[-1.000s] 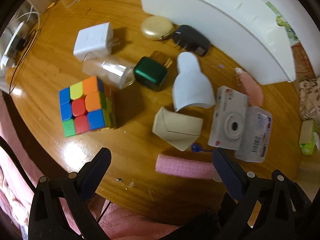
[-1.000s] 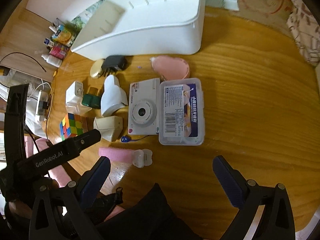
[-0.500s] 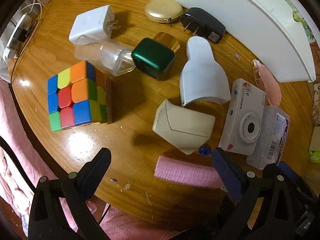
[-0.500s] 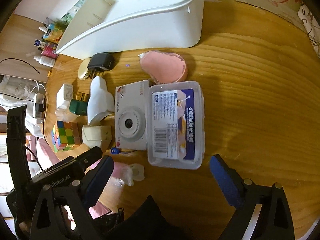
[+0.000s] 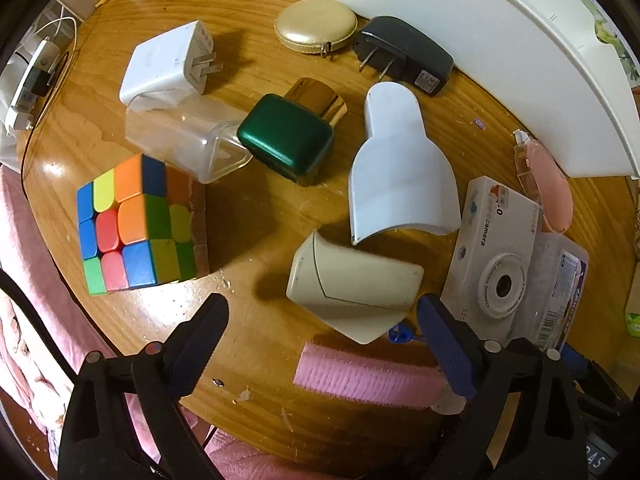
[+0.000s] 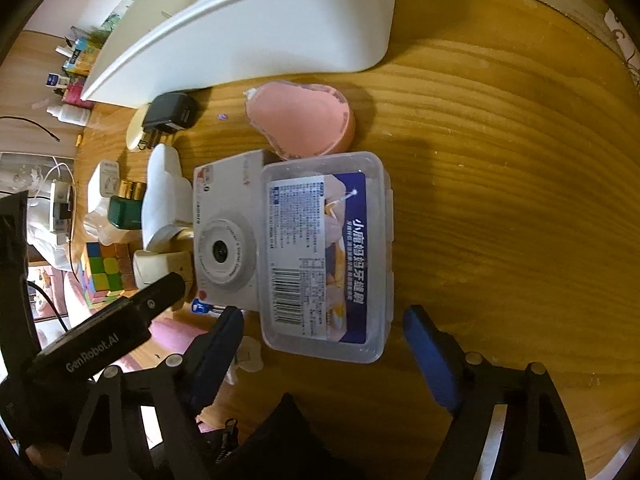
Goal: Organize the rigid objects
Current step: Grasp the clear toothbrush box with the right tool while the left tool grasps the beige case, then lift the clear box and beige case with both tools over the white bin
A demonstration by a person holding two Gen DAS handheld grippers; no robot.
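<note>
Jaws of both grippers, spread and just narrowing, should straddle squarely: left gripper [image 5: 320,336] over cream case [image 5: 352,284], right gripper [image 6: 324,344] over clear plastic box [image 6: 326,256].

The desk [image 5: 256,344] is honey-brown wood with dark grain lines. The cube [image 5: 132,224] shows orange, yellow, blue, red and green squares. Beside it lie a white charger [image 5: 164,68], a black charger [image 5: 408,54], a gold compact [image 5: 316,26], a dark green case [image 5: 286,138] with a gold end, a pink roller [image 5: 360,376], a white camera [image 6: 224,236], and a clear box [image 6: 324,256] with a blue-and-white label and barcode. The bin [image 6: 280,28] is white.
</note>
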